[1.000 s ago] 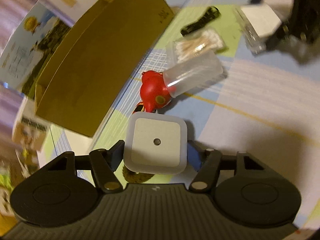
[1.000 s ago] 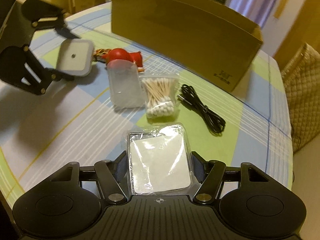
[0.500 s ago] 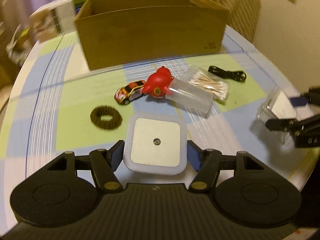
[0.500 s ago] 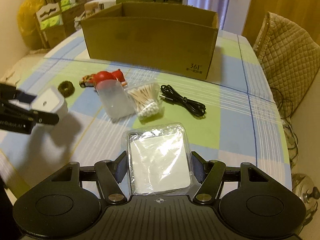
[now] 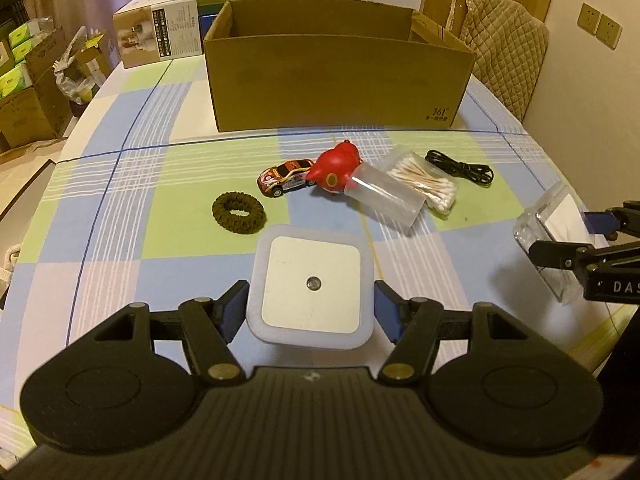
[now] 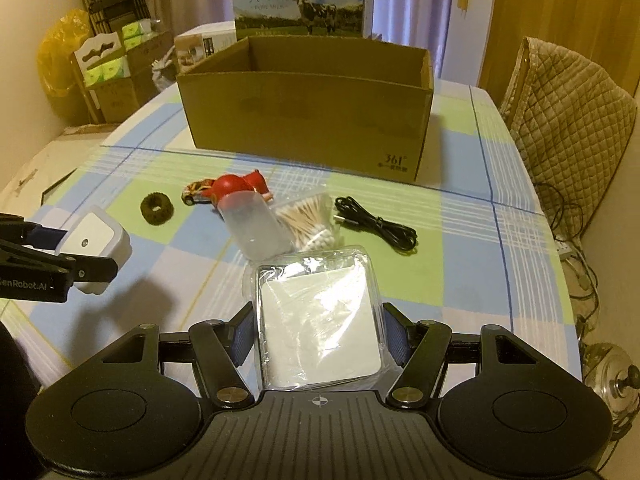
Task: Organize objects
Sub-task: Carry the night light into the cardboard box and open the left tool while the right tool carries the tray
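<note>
The left gripper (image 5: 312,306) is clamping a white square night light (image 5: 311,290) between its jaws, while the right gripper (image 6: 320,334) is pinching a clear-wrapped pack of white pads (image 6: 320,320). Both are hovering above the checked tablecloth (image 5: 120,216), facing the open cardboard box (image 5: 340,80) straight ahead, beyond the toy car (image 5: 285,176), hair tie (image 5: 239,213) and cotton swabs (image 5: 424,182). The carrying step appears under way; next, each load likely needs lifting over the near wall before release.
</note>
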